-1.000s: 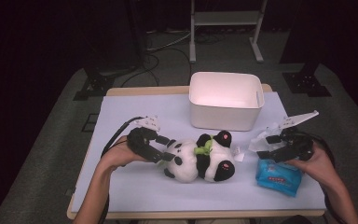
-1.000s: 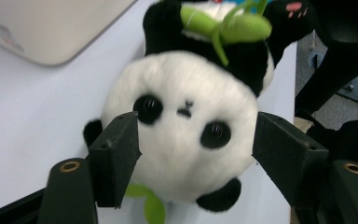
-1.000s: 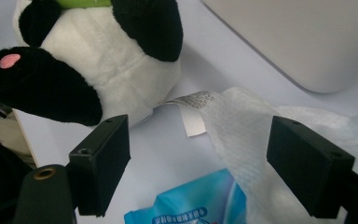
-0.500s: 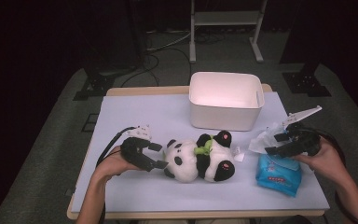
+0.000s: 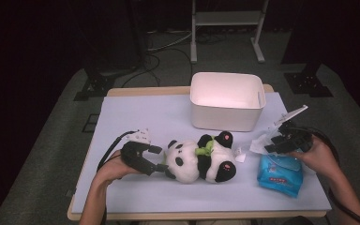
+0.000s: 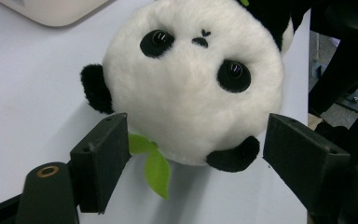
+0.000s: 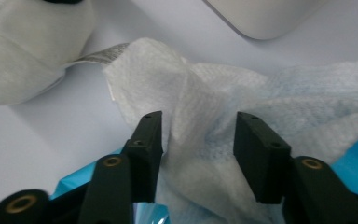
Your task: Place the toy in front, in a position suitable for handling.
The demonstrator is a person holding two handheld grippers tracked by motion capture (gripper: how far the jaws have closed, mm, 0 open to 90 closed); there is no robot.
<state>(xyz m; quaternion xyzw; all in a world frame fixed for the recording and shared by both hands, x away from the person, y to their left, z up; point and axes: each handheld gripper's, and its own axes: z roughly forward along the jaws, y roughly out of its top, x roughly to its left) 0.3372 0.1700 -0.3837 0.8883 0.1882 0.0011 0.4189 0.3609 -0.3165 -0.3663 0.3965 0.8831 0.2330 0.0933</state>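
Reference landmark: the white bin [image 5: 227, 101], standing at the far side of the bench [image 5: 136, 115].

The panda plush [image 5: 201, 159] lies on its side in front of the bin, nearer the person, head pointing away from the blue wipes pack [image 5: 281, 174]. A green leaf [image 6: 151, 161] hangs at the head's underside in the left gripper view.

Left claw [image 5: 158, 158]: positioned in front of the bin and to its left, at the panda's head. Jaws are spread, one on each side of the lower head. In the left gripper view the left jaw sits against the fur and the leaf, while a gap separates the right jaw from the head. The plush is not clamped.

Right claw [image 5: 268, 143]: positioned in front of the bin's right corner, just above the wipes pack. Jaws are parted with a white wipe [image 7: 242, 112] bunched between them. The wipe rises out of the pack and reaches toward the panda's feet. Whether the jaws press the wipe cannot be told.

The wipes pack lies flat in front of the bin's right end, just beside the panda's feet.
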